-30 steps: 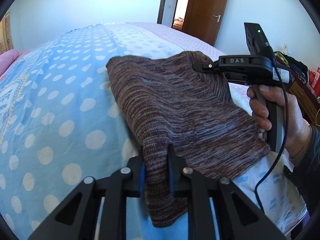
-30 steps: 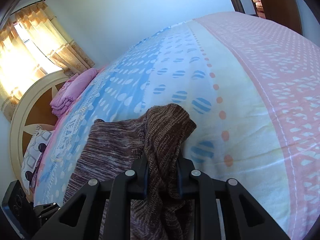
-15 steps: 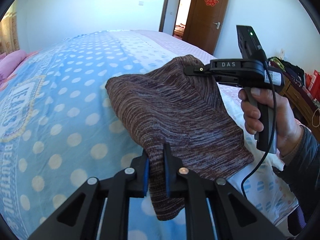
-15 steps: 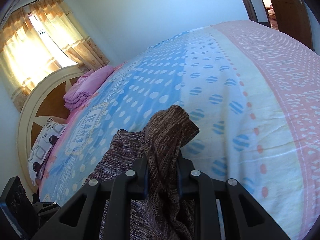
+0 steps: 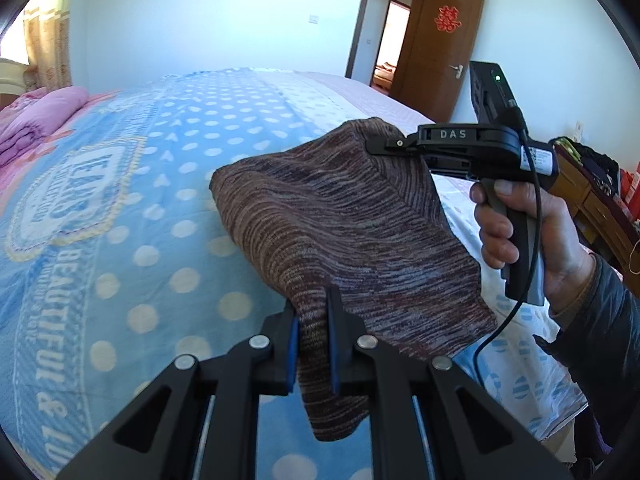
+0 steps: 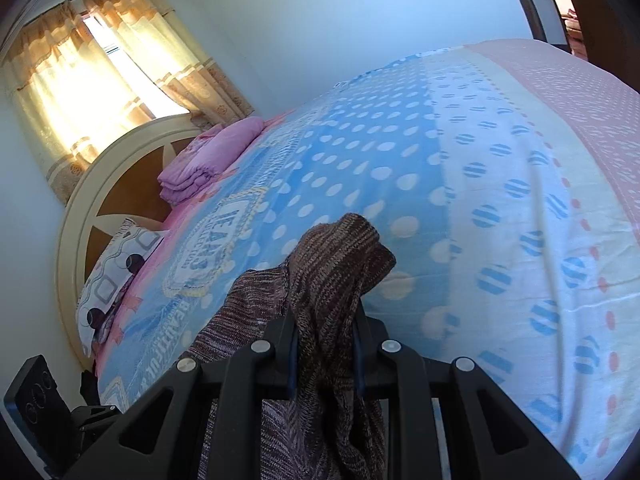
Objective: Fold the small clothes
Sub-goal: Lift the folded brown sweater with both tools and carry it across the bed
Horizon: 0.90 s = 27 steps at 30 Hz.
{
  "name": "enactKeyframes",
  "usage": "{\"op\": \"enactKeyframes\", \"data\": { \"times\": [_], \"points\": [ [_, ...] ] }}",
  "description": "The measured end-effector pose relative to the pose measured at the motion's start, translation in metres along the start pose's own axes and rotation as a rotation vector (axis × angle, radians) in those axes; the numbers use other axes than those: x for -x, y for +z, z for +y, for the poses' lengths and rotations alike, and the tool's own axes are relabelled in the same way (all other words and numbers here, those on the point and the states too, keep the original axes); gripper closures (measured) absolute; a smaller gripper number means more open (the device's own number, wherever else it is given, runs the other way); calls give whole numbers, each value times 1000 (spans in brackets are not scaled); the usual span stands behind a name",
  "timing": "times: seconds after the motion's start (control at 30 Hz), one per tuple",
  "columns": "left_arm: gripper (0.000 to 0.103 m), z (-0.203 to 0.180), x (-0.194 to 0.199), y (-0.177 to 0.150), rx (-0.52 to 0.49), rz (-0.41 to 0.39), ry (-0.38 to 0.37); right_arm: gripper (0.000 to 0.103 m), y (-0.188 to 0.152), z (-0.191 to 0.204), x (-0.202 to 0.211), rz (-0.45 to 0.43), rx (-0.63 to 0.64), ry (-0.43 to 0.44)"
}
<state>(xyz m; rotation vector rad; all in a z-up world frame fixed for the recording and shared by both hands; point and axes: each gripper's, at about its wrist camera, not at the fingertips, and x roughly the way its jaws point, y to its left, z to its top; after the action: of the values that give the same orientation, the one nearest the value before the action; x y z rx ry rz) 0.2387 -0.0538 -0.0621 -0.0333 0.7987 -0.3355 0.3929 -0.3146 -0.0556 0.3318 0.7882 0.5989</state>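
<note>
Clearly legible, left of the left gripper (image 5: pixel 312 340), the blue polka-dot bedspread (image 5: pixel 120 264) carries "JEANS" in a crest and "BEAUTIFUL". Between its blue pads, pinched tight, hangs one edge of the brown-and-grey marled knit garment (image 5: pixel 340 220), held above the bed. Beyond, a brown wooden door (image 5: pixel 436 48) bears a red paper emblem. To the right, "DAS" marks the black right gripper (image 5: pixel 380 144), clamped on the garment's far corner, in a hand (image 5: pixel 520 232). Its own view shows bunched ribbed knit between the pads, with yellow curtains (image 6: pixel 100 80) far left.
</note>
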Motion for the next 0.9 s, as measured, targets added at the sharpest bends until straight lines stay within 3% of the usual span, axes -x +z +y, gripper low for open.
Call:
{"op": "enactKeyframes", "data": {
  "times": [0.27, 0.9],
  "points": [
    [91, 3, 4, 3, 21, -31, 29, 82, 0, 37, -17, 13, 30, 47],
    [91, 56, 43, -26, 95, -58, 126, 82, -7, 126, -70, 83, 110, 140]
  ]
}}
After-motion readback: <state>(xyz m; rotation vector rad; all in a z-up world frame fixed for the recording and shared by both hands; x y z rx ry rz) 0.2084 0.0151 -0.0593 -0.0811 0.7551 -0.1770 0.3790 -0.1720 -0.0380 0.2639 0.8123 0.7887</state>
